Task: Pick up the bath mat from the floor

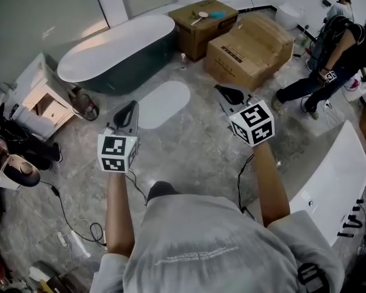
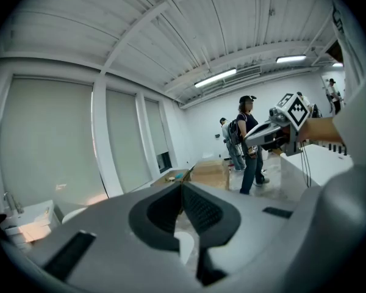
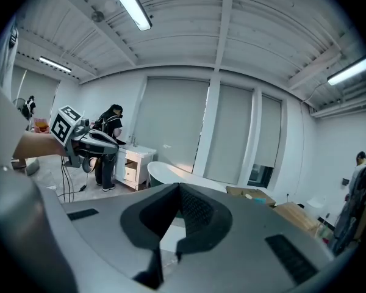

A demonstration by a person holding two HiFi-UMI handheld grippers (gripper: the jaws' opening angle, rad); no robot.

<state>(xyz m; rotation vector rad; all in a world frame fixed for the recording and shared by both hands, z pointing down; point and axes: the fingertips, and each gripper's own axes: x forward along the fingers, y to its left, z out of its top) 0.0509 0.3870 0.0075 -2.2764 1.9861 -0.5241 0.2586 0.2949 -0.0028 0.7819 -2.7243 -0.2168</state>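
The bath mat (image 1: 163, 103), a pale oval, lies flat on the grey marble floor in front of the bathtub (image 1: 116, 52). In the head view my left gripper (image 1: 132, 107) is held above the floor just left of the mat, its jaws shut with nothing in them. My right gripper (image 1: 225, 91) hovers to the right of the mat, jaws also shut and empty. In the left gripper view the left gripper (image 2: 183, 188) shows its tips together, with a sliver of the mat (image 2: 184, 246) below. The right gripper (image 3: 179, 189) shows its tips touching as well.
Two cardboard boxes (image 1: 249, 47) stand behind the mat to the right. A white cabinet (image 1: 39, 102) stands at the left, a long white slab (image 1: 335, 182) at the right. A person (image 1: 329, 60) crouches at the far right. Cables (image 1: 73, 221) lie on the floor near me.
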